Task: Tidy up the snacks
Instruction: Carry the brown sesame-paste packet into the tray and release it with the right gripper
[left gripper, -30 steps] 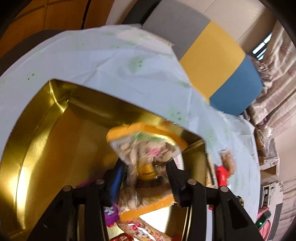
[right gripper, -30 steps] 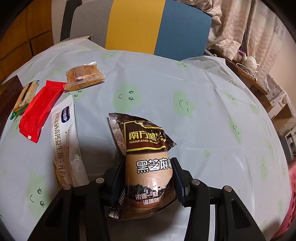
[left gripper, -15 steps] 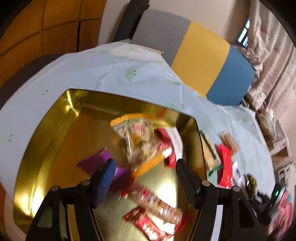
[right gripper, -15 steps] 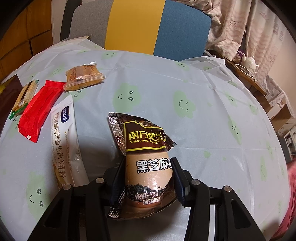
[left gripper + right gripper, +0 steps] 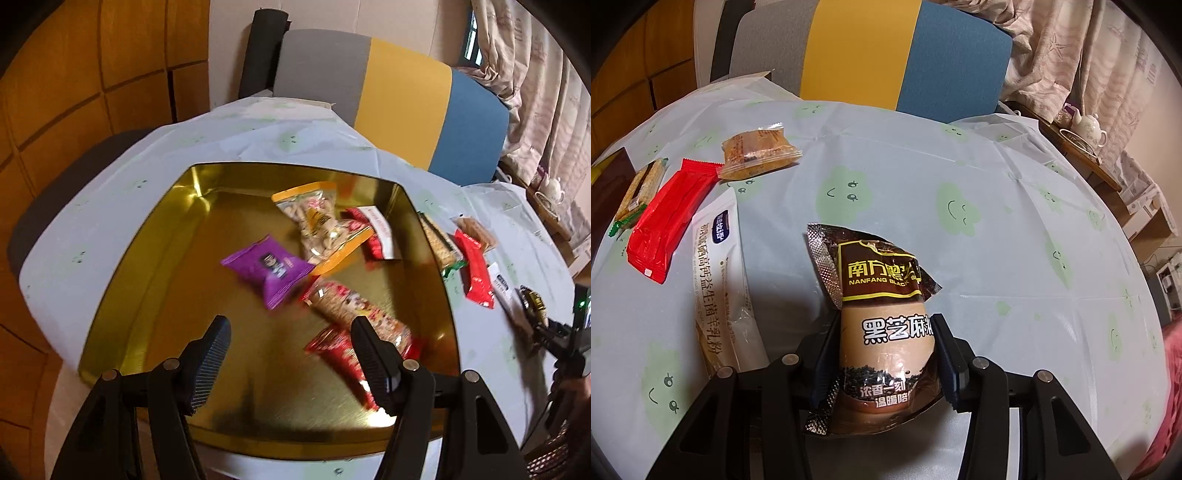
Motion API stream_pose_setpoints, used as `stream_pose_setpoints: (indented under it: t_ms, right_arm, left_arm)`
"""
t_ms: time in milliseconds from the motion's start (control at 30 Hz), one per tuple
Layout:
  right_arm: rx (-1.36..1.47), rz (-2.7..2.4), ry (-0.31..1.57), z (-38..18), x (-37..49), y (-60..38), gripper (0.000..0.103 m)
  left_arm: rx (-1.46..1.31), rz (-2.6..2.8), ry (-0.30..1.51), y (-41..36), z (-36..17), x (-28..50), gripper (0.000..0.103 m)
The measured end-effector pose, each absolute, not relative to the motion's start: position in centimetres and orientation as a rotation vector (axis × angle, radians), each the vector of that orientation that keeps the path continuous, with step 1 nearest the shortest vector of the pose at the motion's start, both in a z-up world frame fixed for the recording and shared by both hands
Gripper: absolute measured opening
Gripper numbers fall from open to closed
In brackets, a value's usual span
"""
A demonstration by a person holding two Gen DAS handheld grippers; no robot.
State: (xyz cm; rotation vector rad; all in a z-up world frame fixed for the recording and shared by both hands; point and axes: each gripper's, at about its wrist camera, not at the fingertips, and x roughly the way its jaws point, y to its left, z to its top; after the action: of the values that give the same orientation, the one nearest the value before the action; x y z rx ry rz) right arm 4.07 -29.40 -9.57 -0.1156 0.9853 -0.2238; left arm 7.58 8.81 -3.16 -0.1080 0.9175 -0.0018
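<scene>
Left gripper (image 5: 290, 339) jaws are spread, just widened, nothing between, above the gold tray (image 5: 155, 236). Right gripper (image 5: 884, 350) jaws are clamped on the brown sesame packet (image 5: 886, 332), well right of the tray.

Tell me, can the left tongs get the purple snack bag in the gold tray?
Probably yes. The left tongs are open and empty, and the purple snack bag lies uncovered just ahead in the gold tray.

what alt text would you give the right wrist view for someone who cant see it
The right tool is shut on a brown and tan foil sesame-paste packet above a pale blue tablecloth with green smiley clouds. To the left lie a long white sachet, a red wrapper, a clear-wrapped golden pastry and a cracker pack.
</scene>
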Motion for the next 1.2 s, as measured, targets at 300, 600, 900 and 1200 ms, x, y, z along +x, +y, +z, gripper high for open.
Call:
stream_pose_setpoints:
  t_ms: [300,600,900,1200]
  right_arm:
    - [-0.109,-0.242,0.979,-9.6,3.9,-29.4,0.048]
    - [-0.054,-0.252,1.027,-9.3,4.1,-29.8,0.048]
    - [0.227,-0.284,1.106,-8.3,3.6,-32.9,0.045]
    - [0.821,-0.203,0.996,-8.0,0.5,-38.2,0.043]
  left_arm:
    - [-0.109,0.027,0.905,9.7,-3.4,6.3,0.068]
    - [-0.129,0.042,0.885,10.8,-3.1,5.8,0.068]
    - [-0.169,0.060,0.872,12.4,-2.9,5.7,0.068]
    - [-0.199,0.102,0.859,14.3,-2.7,5.3,0.068]
